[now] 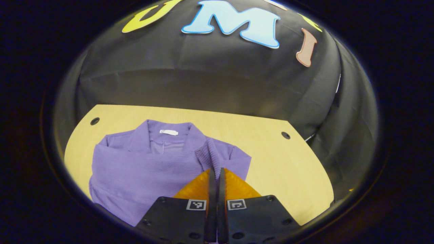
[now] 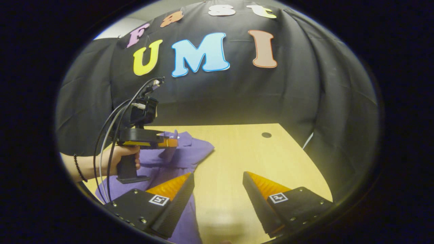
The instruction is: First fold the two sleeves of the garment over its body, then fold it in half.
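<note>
In the left gripper view, the left gripper (image 1: 216, 176) has its fingers pressed together, pinching a ridge of purple knit, seemingly a sleeve (image 1: 214, 153) being carried over the sweater (image 1: 149, 166) for the first fold. What lies between the fingers is hidden. In the right gripper view, the right gripper (image 2: 218, 184) hangs wide apart above the bare wooden table (image 2: 244, 152), probably waiting. Beyond it, a hand (image 2: 117, 159) holds the other tool over the sweater, whose far part is covered.

Looks like a data-collection booth, lab-type setup: black cloth wall (image 2: 305, 101) draped from 9 to 3 o'clock behind a pale wooden table (image 1: 288, 159) with drilled holes (image 1: 285, 135). Cabled handheld gripper rig (image 2: 142, 135) at 9 o'clock.
</note>
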A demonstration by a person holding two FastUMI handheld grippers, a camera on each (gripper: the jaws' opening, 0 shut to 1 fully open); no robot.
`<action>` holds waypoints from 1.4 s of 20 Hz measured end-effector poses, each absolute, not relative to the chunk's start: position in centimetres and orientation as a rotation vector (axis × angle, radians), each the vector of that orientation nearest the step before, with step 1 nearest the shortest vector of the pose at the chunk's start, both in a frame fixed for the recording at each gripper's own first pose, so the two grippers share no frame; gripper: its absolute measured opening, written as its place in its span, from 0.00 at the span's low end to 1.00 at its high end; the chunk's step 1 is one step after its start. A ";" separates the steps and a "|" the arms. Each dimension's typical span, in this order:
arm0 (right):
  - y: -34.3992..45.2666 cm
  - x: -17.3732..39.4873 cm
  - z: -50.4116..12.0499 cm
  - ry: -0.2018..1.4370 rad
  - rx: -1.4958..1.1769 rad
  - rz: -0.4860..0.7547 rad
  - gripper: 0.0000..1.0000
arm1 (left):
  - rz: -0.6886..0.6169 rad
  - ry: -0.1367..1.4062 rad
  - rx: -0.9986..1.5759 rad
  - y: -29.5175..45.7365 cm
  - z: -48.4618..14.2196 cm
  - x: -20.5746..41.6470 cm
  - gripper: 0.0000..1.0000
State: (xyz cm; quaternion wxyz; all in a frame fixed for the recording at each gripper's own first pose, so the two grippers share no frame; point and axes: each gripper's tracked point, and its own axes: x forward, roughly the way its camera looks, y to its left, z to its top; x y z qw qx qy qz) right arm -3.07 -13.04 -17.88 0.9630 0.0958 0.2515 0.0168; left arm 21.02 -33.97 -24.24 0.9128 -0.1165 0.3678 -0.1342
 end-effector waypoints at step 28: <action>-3.5 -11.4 -22.8 0.702 0.171 0.013 0.91 | -0.261 0.688 -0.151 -15.9 -21.2 2.5 0.89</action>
